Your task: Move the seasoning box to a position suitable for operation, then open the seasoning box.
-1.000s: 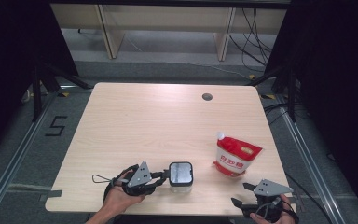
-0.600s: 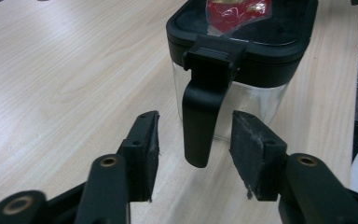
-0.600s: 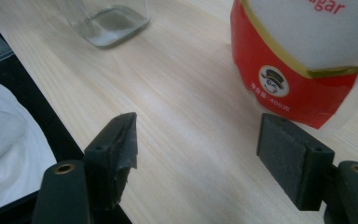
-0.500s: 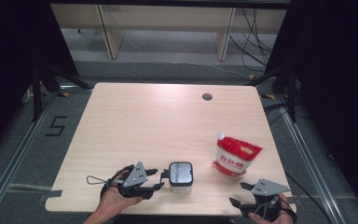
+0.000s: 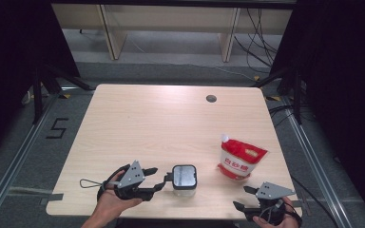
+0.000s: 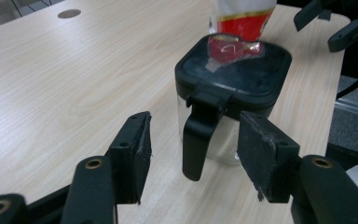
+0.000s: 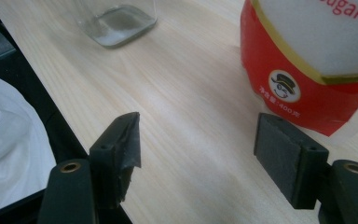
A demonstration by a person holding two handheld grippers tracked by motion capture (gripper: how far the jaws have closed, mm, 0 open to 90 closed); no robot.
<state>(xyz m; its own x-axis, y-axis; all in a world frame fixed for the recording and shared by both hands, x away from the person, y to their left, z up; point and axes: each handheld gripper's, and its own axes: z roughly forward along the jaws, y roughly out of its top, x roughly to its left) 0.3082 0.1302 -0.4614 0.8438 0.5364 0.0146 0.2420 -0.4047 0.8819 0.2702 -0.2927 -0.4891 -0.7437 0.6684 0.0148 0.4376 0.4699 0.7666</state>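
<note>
A clear square jar (image 5: 184,177) with a black lid stands near the table's front edge. In the left gripper view the jar (image 6: 233,70) has a black latch handle hanging down its near side. My left gripper (image 5: 160,179) is open just left of the jar. Its pads (image 6: 137,149) stand on either side of the handle without touching it, so the left gripper (image 6: 195,122) holds nothing. A red and white sugar pouch (image 5: 240,159) stands to the right. My right gripper (image 5: 241,198) is open and empty at the front right corner, and the right gripper (image 7: 198,123) faces the pouch (image 7: 317,60).
The jar's glass base (image 7: 116,18) lies beyond the right gripper's left jaw. A round cable hole (image 5: 211,99) sits at the table's far side. White plastic (image 7: 4,154) lies below the front table edge (image 7: 42,93). The wooden tabletop (image 5: 161,128) stretches behind the objects.
My left gripper has drawn back slightly to the left, away from the jar. The jar, the pouch and the right gripper have barely moved.
</note>
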